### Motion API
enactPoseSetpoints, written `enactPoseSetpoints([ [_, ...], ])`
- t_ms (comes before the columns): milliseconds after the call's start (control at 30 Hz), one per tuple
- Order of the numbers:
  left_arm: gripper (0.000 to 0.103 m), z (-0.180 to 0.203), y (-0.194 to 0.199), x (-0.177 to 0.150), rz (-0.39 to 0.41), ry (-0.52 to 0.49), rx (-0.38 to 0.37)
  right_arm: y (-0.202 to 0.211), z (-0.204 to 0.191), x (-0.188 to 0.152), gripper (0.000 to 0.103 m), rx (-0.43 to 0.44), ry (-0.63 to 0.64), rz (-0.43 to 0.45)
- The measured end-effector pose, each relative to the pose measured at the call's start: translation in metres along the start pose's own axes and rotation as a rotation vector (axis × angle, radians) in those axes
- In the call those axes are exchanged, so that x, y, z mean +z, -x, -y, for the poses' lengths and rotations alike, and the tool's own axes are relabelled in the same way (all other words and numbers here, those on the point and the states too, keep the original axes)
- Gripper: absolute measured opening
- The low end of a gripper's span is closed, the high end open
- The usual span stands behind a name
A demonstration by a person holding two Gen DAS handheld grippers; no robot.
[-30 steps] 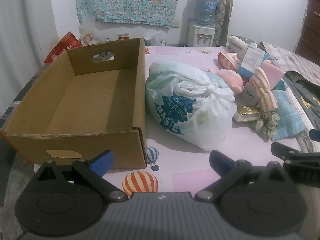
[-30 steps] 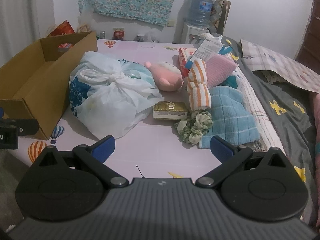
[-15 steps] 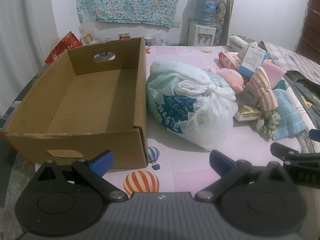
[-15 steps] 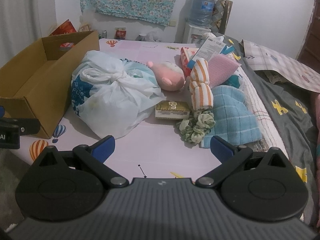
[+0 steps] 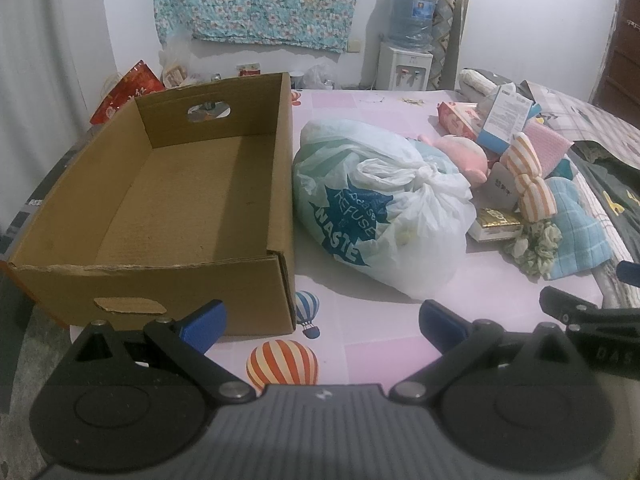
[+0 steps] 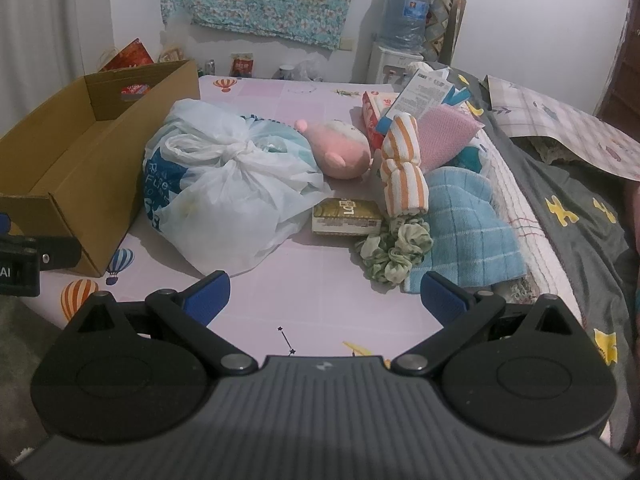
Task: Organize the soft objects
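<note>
An empty cardboard box (image 5: pixel 168 208) stands on the left of the pink bed sheet (image 5: pixel 360 320); it also shows in the right wrist view (image 6: pixel 80 168). A knotted white plastic bag (image 5: pixel 380 208) (image 6: pixel 228 184) lies beside it. Right of the bag are a pink plush (image 6: pixel 340 148), an orange-striped rolled cloth (image 6: pixel 402 172), a blue checked towel (image 6: pixel 468 228), a green scrunchie (image 6: pixel 394 252) and a pink cloth (image 6: pixel 444 136). My left gripper (image 5: pixel 320 324) is open and empty near the box's front corner. My right gripper (image 6: pixel 324 300) is open and empty in front of the scrunchie.
A gold packet (image 6: pixel 346 216), a red carton (image 6: pixel 374 116) and a white-blue box (image 6: pixel 424 92) lie among the soft things. A grey blanket (image 6: pixel 572 208) covers the bed's right side. A water dispenser (image 5: pixel 408 36) stands at the back wall.
Both grippers have drawn back slightly and risen a little; the scene sits a bit lower and farther. Nothing on the bed has moved.
</note>
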State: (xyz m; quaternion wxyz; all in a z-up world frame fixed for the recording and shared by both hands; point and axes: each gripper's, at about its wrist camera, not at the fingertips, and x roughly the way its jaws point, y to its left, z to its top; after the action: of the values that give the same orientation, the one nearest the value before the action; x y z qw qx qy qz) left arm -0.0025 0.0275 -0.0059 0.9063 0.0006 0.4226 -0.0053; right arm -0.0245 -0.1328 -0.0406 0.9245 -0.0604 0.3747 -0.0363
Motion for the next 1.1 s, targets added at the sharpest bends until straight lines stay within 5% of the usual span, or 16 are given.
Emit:
enactPoseSetpoints([
  [1100,0.103,-0.0012,-0.0016,0.0009,-0.009,0.003,0.001,-0.0064,0.0006,-0.0001,0.102,0.012,-0.017,-0.011],
])
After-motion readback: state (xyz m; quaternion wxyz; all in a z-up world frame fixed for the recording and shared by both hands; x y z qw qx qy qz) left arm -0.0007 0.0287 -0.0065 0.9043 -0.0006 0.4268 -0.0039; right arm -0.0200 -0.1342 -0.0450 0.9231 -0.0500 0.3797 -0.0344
